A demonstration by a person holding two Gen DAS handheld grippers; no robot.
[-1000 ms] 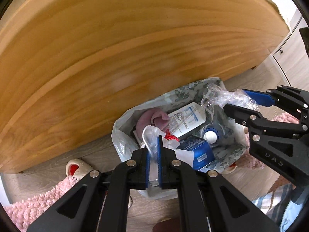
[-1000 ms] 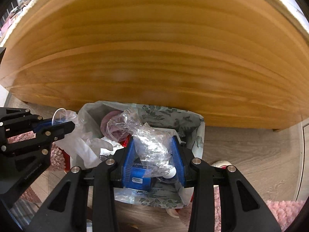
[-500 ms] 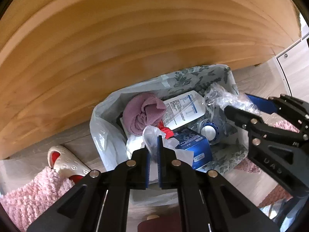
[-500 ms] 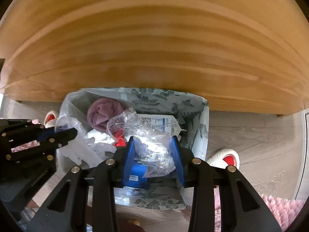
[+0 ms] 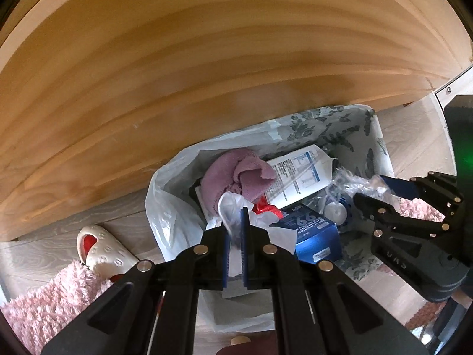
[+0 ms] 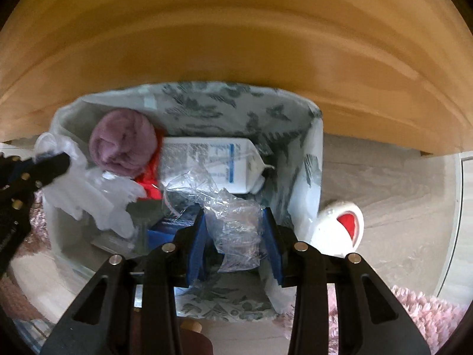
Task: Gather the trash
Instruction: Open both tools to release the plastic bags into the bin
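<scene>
A floral-print bin (image 6: 221,106) with a white liner stands on the floor against a wooden panel. Inside lie a purple cloth (image 6: 124,145), a white bottle with a blue label (image 6: 212,162), a blue box (image 5: 313,233) and a red scrap (image 6: 150,183). My right gripper (image 6: 234,212) points down over the bin, shut on crumpled clear plastic wrap (image 6: 236,227). My left gripper (image 5: 235,219) is shut on a thin, whitish translucent plastic piece (image 5: 229,207) that hangs over the bin's left part. Each gripper shows in the other's view: the left gripper (image 6: 59,161), the right gripper (image 5: 372,188).
The wooden panel (image 5: 207,74) fills the space above the bin. A white slipper with a red inside (image 5: 100,248) lies left of the bin, another slipper (image 6: 343,224) on its right. Pink shaggy rug (image 5: 38,310) covers the near floor. A pale cabinet edge (image 5: 449,88) is at far right.
Both grippers have sunk toward the bin, which now looks larger and nearer. The right one has tilted to point more steeply down. Both still hold their plastic.
</scene>
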